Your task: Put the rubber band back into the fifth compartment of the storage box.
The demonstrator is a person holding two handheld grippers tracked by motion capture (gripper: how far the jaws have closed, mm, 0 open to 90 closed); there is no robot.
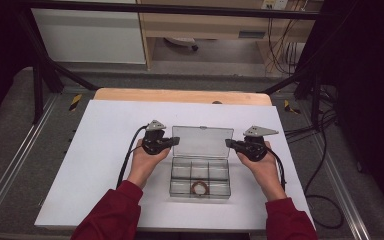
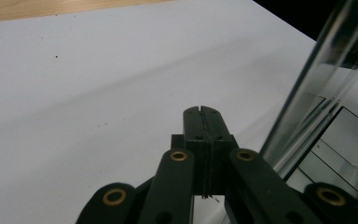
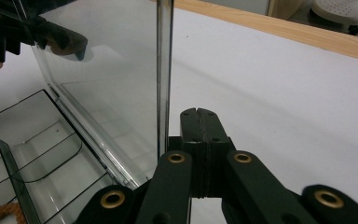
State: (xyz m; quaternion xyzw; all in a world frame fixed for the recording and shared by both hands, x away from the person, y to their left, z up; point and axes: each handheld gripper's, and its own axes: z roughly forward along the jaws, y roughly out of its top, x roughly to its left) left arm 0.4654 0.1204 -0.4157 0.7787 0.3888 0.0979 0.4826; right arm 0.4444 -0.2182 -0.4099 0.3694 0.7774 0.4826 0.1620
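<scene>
There, on the white table (image 1: 105,165), a clear plastic box (image 1: 200,175) sat at the middle with its lid (image 1: 202,141) standing open and a brown coil (image 1: 199,187) in a near compartment. The left gripper (image 1: 176,141) hung by the lid's left edge, the right gripper (image 1: 228,143) by its right edge. Both had their jaws pressed together with nothing between them; whether either touched the lid I could not tell.
</scene>
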